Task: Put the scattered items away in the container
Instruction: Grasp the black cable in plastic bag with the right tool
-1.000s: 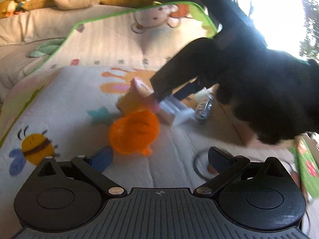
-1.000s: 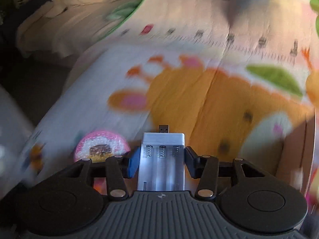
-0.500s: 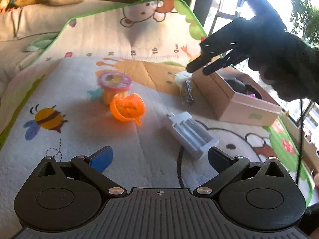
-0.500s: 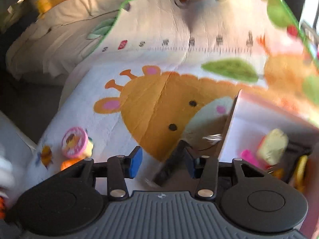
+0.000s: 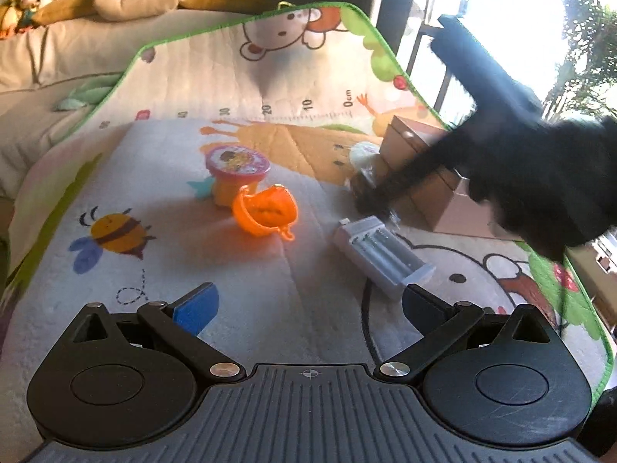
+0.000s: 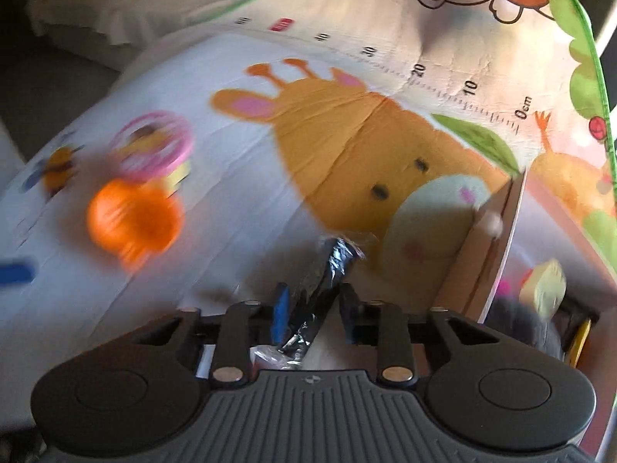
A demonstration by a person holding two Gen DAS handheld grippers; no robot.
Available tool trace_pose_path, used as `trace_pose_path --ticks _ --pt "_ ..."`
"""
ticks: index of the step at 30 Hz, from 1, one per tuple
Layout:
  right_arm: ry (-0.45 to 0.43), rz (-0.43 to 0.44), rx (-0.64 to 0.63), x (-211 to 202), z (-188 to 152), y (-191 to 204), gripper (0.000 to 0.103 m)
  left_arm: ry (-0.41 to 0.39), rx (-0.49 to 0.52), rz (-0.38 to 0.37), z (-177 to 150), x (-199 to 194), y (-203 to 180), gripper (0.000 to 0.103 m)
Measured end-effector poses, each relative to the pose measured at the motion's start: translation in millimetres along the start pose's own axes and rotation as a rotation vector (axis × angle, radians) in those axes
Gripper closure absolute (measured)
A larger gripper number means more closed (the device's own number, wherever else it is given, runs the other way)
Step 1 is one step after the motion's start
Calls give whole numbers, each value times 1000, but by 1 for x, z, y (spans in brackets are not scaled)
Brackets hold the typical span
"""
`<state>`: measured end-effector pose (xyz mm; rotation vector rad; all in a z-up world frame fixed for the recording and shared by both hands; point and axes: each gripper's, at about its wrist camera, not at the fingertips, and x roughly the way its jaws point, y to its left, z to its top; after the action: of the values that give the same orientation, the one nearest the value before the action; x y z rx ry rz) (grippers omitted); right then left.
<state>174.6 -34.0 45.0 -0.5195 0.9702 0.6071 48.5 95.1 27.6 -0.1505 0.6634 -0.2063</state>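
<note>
right gripper (image 6: pixel 313 308): fingers narrow around a dark plastic-wrapped packet (image 6: pixel 326 281), touching unclear | cardboard box (image 6: pixel 497 254) just right of it | left gripper (image 5: pixel 308 305): fingers wide, holding nothing | battery charger (image 5: pixel 380 252) near its right finger on play mat (image 5: pixel 185 239) | orange cup (image 5: pixel 266 212) farther out

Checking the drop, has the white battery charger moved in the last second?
Yes. The white battery charger left the right gripper's fingers and now lies on the play mat, right of the orange cup.
</note>
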Motion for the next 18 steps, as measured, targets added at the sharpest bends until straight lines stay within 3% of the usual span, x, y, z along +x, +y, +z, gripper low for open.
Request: trace_pose_path --ticks 3,6,10,13,14,18 --pt "-42 51 29 -34 -36 0 82 12 42 -58 1 1 -9 0" --pt "-76 20 42 -66 -77 -6 82 54 97 -115 1 10 -22 0" --pt "-42 -36 76 -77 -126 -21 81 99 157 -170 4 26 -42 0" --pt "-47 -92 57 -78 -153 -28 54 97 180 -178 6 32 -58 0" --pt "-74 -118 38 -78 -161 -28 41 93 181 -173 5 33 -63 0" --pt "-118 -168 -32 -82 -177 -40 29 97 160 -115 2 30 -76 0"
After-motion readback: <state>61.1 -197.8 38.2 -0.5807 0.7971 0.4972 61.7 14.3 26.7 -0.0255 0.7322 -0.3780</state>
